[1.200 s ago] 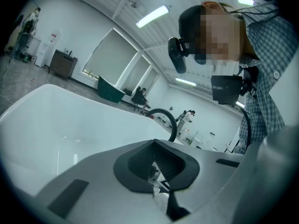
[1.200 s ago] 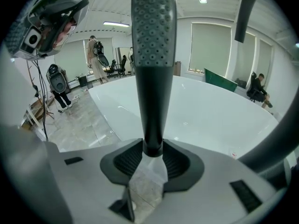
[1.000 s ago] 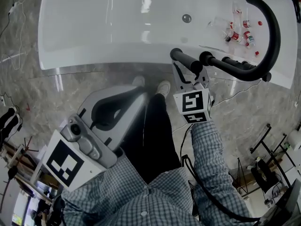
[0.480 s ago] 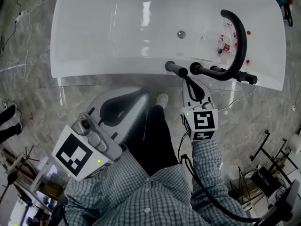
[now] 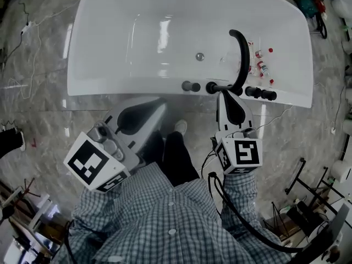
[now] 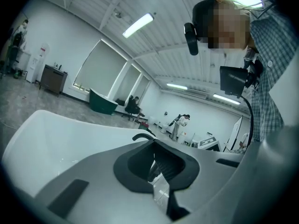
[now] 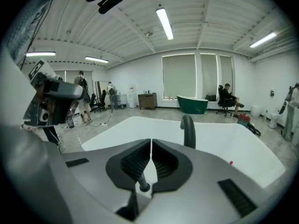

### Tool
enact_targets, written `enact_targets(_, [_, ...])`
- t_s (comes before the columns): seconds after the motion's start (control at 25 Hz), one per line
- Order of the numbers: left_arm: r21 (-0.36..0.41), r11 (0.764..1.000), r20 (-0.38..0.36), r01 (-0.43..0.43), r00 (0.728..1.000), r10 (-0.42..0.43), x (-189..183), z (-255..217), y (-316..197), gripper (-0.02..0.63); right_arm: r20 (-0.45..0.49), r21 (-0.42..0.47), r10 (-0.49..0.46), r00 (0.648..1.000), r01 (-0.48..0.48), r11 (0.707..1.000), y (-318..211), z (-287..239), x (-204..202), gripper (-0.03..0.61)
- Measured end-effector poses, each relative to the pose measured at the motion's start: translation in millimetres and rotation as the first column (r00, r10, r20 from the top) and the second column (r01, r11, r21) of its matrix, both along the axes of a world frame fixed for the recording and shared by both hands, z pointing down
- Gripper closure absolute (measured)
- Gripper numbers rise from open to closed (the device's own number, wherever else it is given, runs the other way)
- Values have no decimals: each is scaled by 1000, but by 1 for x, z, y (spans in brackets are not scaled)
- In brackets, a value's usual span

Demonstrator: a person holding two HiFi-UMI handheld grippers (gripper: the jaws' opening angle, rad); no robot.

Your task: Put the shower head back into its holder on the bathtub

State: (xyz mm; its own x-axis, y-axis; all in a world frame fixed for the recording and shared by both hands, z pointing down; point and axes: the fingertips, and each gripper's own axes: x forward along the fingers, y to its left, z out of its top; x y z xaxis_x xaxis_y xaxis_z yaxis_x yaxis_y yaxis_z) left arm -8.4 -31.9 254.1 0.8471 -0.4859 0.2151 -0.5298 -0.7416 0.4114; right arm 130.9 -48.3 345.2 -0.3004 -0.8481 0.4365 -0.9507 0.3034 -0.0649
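Observation:
The white bathtub fills the top of the head view. On its near rim a row of black fittings stands beside the curved black spout. The black shower head stands at the left end of that row, seen end-on, with nothing gripping it. My right gripper is shut and empty, its tips just short of the rim by the fittings. In the right gripper view the shut right gripper frames a black rod below it and the spout beyond. My left gripper hangs shut and empty over the floor.
Several small red-and-white bottles lie in the tub near the spout. The drain sits mid-tub. Marble floor surrounds the tub; cables and stands clutter the right. My legs and shoes stand between the grippers.
The right gripper has drawn back from the black shower handle at the rim. My head has pulled away, so the tub looks smaller. The left gripper stays low and shut.

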Motion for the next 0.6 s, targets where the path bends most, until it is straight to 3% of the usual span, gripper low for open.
enact_targets(0.16, [47,999,-3,10,1000,-10,2,-30,0,604,105,64,11,994,-17,998,2,-54,4,555])
enact_targets(0.6, [190,981,-44,30,999,-22,11,-114,13,604,182,210,-14,983,-25,977,17,-162,19,555])
